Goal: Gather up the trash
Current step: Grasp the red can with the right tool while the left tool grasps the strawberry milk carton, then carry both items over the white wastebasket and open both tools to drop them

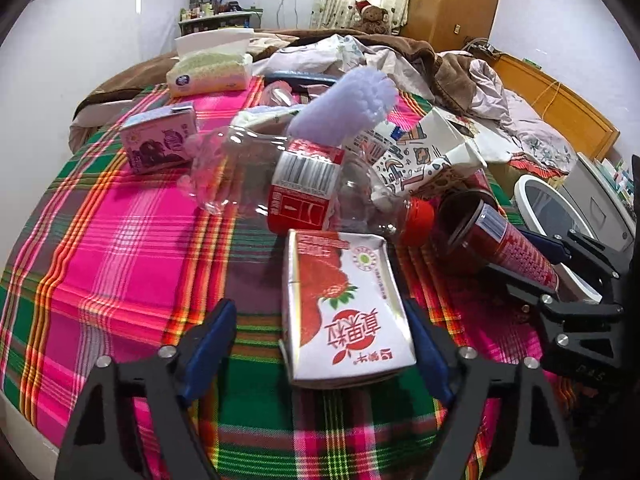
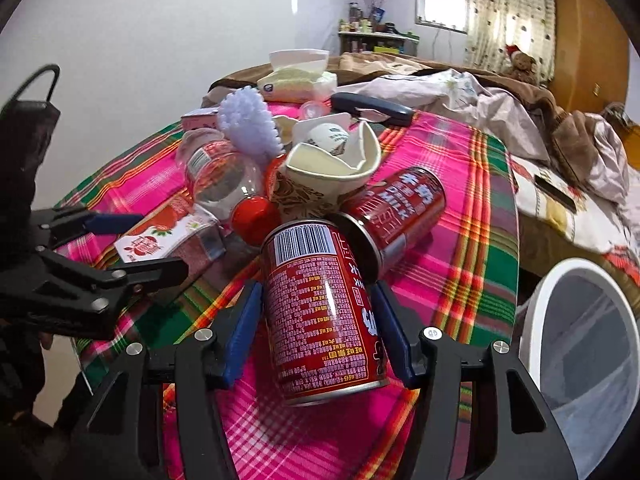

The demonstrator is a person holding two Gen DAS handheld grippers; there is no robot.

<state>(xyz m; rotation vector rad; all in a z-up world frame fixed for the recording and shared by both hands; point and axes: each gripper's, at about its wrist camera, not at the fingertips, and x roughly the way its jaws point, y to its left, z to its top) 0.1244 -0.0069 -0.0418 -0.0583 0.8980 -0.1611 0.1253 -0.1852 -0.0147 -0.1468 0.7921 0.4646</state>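
Left tongs [image 1: 320, 344], at the bottom of the left wrist view, straddle a strawberry carton [image 1: 344, 308] with blue pads on either side; the right pad lies at the carton's edge while a gap shows at the left pad, so the jaws read as open around it, not yet pressing. The carton lies flat, its long axis running up the frame from between the pads, straight along the fingers, so the coming squeeze would fall across its narrow width. It is a glossy white and red paperboard box, dented at the far end. Right tongs [image 2: 316, 332], bottom centre of the right wrist view, bracket a red can [image 2: 324, 312] the same way; both pads sit at its sides, but I cannot tell whether they bear on it. The can lies on its side, long axis up the frame, smooth printed metal with a silver rim. Each hand is nearer its own item, and the two lie side by side. Just beyond, at mid-frame, are a second can [image 2: 396, 212], a crushed clear bottle [image 1: 280, 176] with a red cap, a torn paper cup [image 2: 332, 164] and a pale bristly brush [image 2: 248, 120]. All rest on a pink and green plaid cloth [image 1: 120, 240] over the worktop. A white bin [image 2: 580, 344] with a clear liner stands open at lower right, nearest the right hand, probably where the trash goes.
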